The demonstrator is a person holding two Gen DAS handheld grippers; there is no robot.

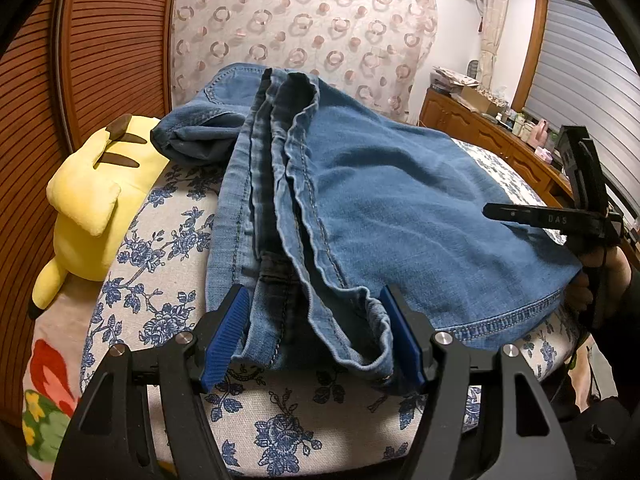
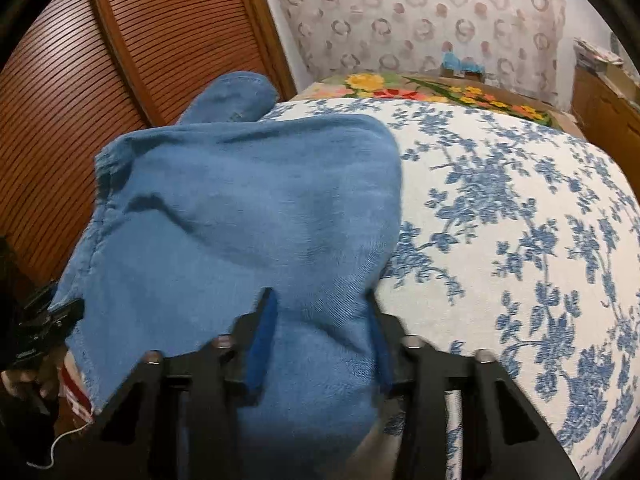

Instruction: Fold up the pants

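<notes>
The jeans lie folded lengthwise on the floral bedspread, bunched seams running away from the left gripper. Its blue pads stand wide apart, straddling the near hem without pinching it. A yellow plush toy rests beside the jeans. The right gripper spreads wide too, denim filling the gap between its fingers.

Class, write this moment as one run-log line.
jeans on floral bed cover | left gripper open, straddling bunched hem | right gripper open, denim between fingers | yellow plush toy beside jeans
</notes>
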